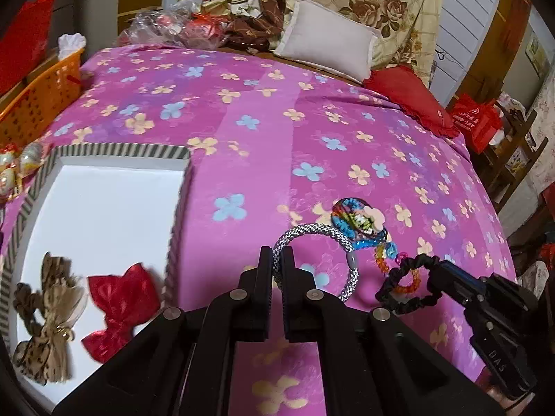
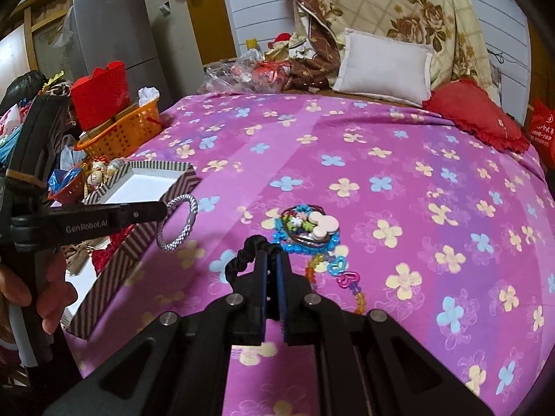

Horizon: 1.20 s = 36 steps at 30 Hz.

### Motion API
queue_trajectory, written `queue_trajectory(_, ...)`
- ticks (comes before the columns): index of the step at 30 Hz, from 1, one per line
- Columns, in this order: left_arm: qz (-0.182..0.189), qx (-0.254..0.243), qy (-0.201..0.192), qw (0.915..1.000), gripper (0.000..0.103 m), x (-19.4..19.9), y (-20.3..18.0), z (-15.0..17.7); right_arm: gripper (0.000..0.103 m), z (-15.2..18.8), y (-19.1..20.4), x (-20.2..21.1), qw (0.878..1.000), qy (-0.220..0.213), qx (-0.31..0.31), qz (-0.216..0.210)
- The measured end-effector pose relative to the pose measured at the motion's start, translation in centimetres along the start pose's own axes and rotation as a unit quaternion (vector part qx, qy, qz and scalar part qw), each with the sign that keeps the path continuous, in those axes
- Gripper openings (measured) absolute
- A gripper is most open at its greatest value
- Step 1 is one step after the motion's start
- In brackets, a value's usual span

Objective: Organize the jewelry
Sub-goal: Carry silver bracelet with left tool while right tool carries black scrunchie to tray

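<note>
Both hand-held grippers pinch hair ties above the bed.

The left hand-held gripper (image 1: 276, 260) is clamped on a silver braided hair tie (image 1: 312, 232), held just beside the striped box (image 1: 121, 150). The right hand-held gripper (image 2: 272, 260) is pressed onto a black scrunchie (image 2: 239, 260). A pile of colourful bead jewelry (image 2: 308, 230) lies on the pink floral bedspread (image 2: 381, 159). A red bow (image 1: 118, 305) and a leopard-print bow (image 1: 52, 315) rest inside the box.

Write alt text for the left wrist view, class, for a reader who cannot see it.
The left claw grips a silver braided bracelet above a pink flowered bedspread. To its right, the right claw holds a black scrunchie; to its left, a striped box contains a red bow and a leopard-print bow.
</note>
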<state>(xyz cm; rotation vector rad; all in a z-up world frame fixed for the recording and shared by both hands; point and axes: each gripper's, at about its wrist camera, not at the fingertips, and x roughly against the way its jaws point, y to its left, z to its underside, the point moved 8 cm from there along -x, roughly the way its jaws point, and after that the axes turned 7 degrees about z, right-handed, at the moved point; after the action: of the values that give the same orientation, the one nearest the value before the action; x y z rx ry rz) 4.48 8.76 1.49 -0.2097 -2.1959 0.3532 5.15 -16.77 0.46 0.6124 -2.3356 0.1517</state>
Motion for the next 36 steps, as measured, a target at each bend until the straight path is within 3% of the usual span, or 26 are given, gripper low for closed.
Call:
queue_trajectory(12,-0.040,-0.010,-0.022,0.9989,0.000,3.6,2.0,1.8,0.005,-0.3,3.5,1.3,1.000,-0.008,0.017,-0.020)
queue_trajectory(36,-0.098,0.025,-0.053,0.9934,0.000,8.9,7.9,4.1,0.005,-1.3,11.7,1.5,0.995,-0.011,0.071,-0.067)
